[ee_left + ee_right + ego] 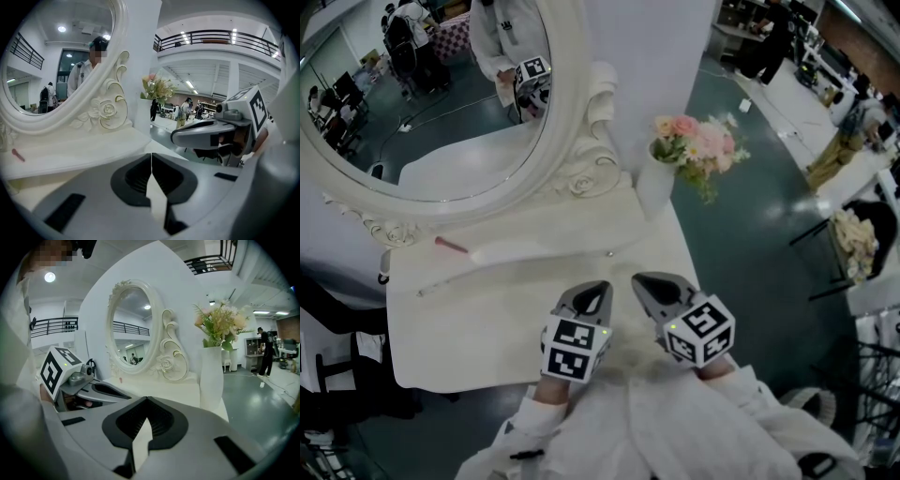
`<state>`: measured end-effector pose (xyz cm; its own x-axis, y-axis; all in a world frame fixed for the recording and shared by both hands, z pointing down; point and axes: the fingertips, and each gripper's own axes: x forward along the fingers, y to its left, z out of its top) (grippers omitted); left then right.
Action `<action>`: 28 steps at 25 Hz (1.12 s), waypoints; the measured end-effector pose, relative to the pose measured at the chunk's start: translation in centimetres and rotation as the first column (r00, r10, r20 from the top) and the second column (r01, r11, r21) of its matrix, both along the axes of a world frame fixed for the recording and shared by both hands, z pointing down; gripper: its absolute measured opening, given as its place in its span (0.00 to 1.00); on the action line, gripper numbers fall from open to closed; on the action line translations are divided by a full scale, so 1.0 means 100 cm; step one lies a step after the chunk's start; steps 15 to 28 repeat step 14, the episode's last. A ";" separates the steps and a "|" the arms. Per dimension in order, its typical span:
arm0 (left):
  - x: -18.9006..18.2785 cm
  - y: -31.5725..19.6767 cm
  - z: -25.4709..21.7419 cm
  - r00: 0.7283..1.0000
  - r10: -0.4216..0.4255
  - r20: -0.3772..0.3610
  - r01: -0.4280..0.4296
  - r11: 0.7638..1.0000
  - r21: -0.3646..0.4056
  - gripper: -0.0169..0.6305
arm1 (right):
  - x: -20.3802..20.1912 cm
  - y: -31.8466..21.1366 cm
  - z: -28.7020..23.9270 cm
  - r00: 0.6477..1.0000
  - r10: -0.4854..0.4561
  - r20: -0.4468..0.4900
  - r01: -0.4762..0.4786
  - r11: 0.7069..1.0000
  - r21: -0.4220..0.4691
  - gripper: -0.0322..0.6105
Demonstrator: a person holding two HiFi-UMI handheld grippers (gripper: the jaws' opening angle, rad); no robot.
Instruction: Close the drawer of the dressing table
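Observation:
The white dressing table [478, 323] fills the middle of the head view, and no drawer front shows in any view. My left gripper [598, 287] and right gripper [645, 280] hover side by side over the front right part of the tabletop, both pointing toward the mirror. In the left gripper view the left gripper [151, 157] has its jaws pressed together with nothing between them. The right gripper [146, 403] is likewise shut and empty in its own view. Each gripper appears beside the other: the right gripper [206, 133], the left gripper [96, 391].
An oval mirror in a carved white frame [574, 141] stands at the table's back. A white vase of pink flowers [658, 183] sits at the back right corner. A small pink stick [450, 246] and a thin rod [445, 281] lie at the left. Green floor lies to the right.

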<state>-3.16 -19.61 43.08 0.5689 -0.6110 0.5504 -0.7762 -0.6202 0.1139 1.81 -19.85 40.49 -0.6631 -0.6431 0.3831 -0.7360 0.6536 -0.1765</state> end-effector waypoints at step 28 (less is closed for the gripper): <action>0.005 0.006 -0.003 1.000 0.014 -0.026 -0.014 1.000 -0.011 0.04 | 0.004 0.009 0.000 1.000 0.014 -0.012 -0.014 1.000 -0.015 0.06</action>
